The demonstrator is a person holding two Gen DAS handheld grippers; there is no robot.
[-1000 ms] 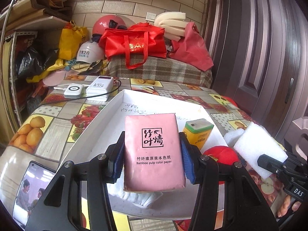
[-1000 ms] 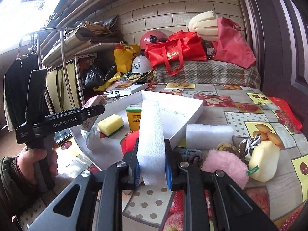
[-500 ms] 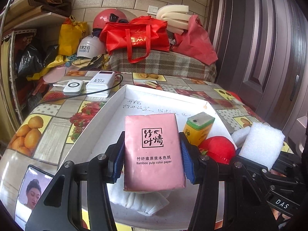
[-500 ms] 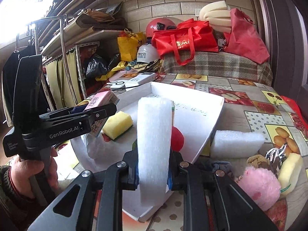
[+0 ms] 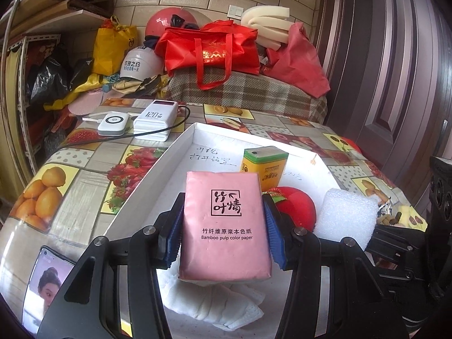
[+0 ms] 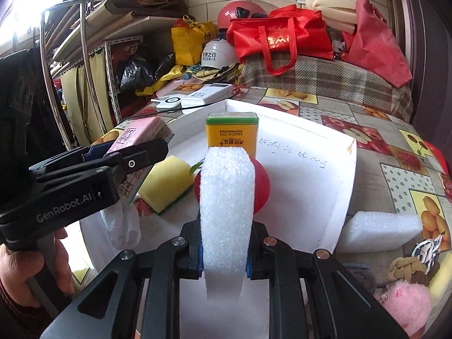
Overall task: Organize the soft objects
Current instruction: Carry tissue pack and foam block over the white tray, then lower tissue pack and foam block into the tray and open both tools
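Note:
My left gripper is shut on a pink tissue pack and holds it over the near end of the white tray. The same pack shows at the left in the right wrist view. My right gripper is shut on an upright white foam block above the tray's near edge; that block appears at the right of the left wrist view. Inside the tray are a yellow tissue pack, a red soft ball, a yellow sponge and a white cloth.
A second white foam block, a pink fluffy toy and a brown knotted item lie on the fruit-print tablecloth right of the tray. Two white power banks with a cable sit behind it. A phone lies at the near left.
The right gripper has carried the foam block leftward from beside the tray to above it, closer to the red ball. The left gripper with the pink pack has shifted only slightly.

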